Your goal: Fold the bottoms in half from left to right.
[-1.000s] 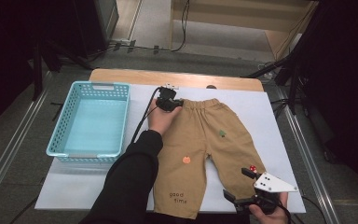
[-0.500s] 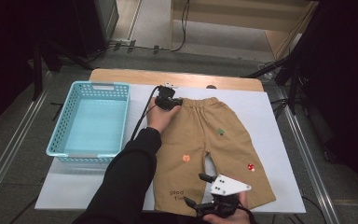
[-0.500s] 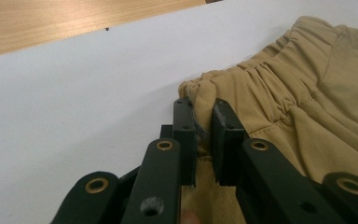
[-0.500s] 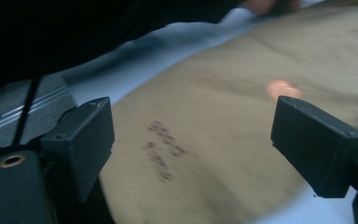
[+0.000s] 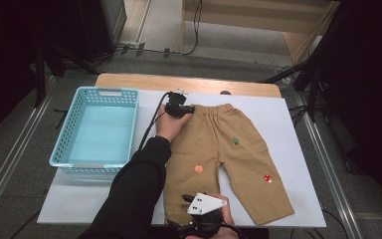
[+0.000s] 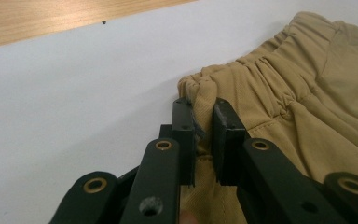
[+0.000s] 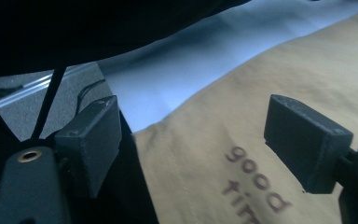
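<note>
1. We see a pair of tan child's trousers (image 5: pixel 219 154) lying flat on the white sheet (image 5: pixel 288 149) that covers the desk (image 5: pixel 129 80), waistband at the far side, both legs running toward us.
2. Our left gripper (image 5: pixel 179 108) sits at the waistband's left corner. In the left gripper view its jaws are nearly closed and pinch a fold of the elastic waistband (image 6: pixel 242 79) between the pads.
3. Our right gripper (image 5: pixel 201 219) hovers at the near edge of the desk, over the hem of the trouser leg on our left, the one printed "good time" (image 7: pixel 256 186).
4. In the right gripper view its jaws stand wide apart and have just been closing. The hem cloth lies below and between them, but the pads do not press on it.
5. The relation that matters: the hem lies straight ahead of and under the right jaws, and this leg's long axis runs from there up to the corner that the left jaws hold. We judge that the next move is to nip the hem.
6. The left sleeve (image 5: pixel 134 194) crosses just beside this leg and crowds the right gripper.
7. A light-blue plastic basket (image 5: pixel 67 147) stands to the left of the trousers, apart from them. The other leg, with a red mushroom patch (image 5: pixel 267 178), lies farther right.
</note>
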`<control>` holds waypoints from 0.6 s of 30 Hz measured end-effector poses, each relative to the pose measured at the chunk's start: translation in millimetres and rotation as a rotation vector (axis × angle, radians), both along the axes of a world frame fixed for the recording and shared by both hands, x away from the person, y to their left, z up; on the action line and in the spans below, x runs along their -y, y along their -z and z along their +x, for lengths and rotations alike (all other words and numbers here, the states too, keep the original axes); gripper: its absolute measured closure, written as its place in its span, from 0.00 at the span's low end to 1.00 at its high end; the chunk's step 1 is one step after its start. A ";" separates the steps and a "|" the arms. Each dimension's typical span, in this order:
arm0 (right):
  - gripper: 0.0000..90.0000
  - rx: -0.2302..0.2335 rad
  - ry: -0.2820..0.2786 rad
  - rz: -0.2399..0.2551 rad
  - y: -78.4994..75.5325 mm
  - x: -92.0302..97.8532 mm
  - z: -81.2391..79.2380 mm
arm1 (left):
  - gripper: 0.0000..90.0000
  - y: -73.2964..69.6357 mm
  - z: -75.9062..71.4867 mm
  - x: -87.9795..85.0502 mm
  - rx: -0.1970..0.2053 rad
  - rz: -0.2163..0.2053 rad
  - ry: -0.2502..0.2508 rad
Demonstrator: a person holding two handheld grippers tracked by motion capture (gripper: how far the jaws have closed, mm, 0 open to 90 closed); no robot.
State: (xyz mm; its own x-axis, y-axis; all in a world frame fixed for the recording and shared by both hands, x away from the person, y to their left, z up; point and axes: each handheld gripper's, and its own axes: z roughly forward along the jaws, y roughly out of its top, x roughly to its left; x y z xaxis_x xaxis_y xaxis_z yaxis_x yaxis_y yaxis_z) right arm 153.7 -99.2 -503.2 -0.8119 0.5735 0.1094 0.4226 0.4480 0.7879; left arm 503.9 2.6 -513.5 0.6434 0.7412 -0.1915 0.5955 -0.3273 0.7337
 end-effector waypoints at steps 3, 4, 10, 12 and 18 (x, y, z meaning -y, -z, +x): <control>0.21 -0.005 -0.010 -0.013 4.0 -8.5 0.1 | 0.90 0.0 -0.5 0.6 0.008 0.007 0.000; 0.22 -0.009 -0.008 -0.012 4.8 -10.3 -0.1 | 0.90 0.0 -0.6 0.6 0.008 0.007 0.000; 0.26 -0.007 0.007 -0.028 10.9 -18.4 2.1 | 0.90 0.1 -0.8 0.8 0.010 0.009 0.001; 0.28 -0.004 0.014 -0.050 12.6 -20.5 2.4 | 0.90 0.1 -0.9 0.8 0.010 0.009 0.001; 0.31 0.014 0.032 -0.094 18.0 -27.3 1.1 | 0.90 0.3 -1.0 0.8 0.010 0.007 0.000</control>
State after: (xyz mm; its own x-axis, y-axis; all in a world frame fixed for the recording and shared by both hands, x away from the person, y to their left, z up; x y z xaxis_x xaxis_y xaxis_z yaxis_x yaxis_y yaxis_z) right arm 154.8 -71.9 -521.2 -0.7942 0.6061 0.0423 0.4267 0.5068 0.7491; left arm 503.0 1.8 -513.8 0.6449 0.7429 -0.1793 0.5881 -0.3325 0.7373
